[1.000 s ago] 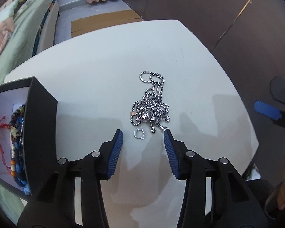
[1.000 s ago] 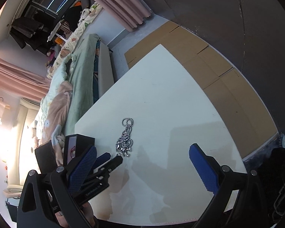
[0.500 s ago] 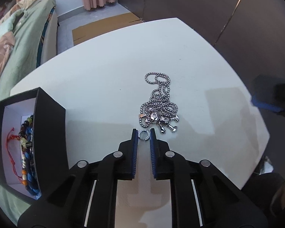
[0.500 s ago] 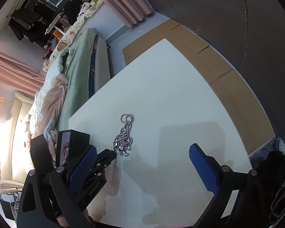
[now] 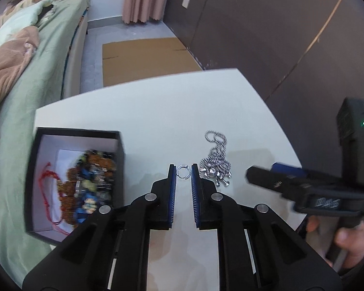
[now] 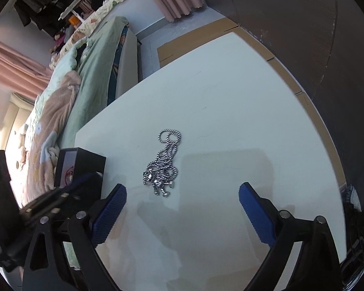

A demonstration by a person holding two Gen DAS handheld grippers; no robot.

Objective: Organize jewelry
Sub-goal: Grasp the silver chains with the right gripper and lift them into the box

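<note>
White table [image 5: 157,111] beside a green-covered bed [image 5: 36,77] — left gripper [image 5: 183,172] pinches a small silver ring [image 5: 183,171], right gripper [image 6: 182,206] gapes wide over the chain necklace [image 6: 163,165].

The left wrist view looks forward and down along the left gripper [image 5: 183,172] from low over the near edge of the white table [image 5: 157,111], facing the far floor, curtain and dark wall; it sits close to the surface, with the open black box [image 5: 76,133] at its left and the right gripper [image 5: 274,177] entering at its right. The right wrist view looks from higher and further right, past the right gripper [image 6: 182,203], tilted so the bed [image 6: 68,82] runs up its left side. Both views share the tabletop, the chain necklace [image 5: 216,162] [image 6: 163,162], the box [image 6: 80,167] and the cardboard sheet [image 5: 145,58] [image 6: 196,38] on the floor.
</note>
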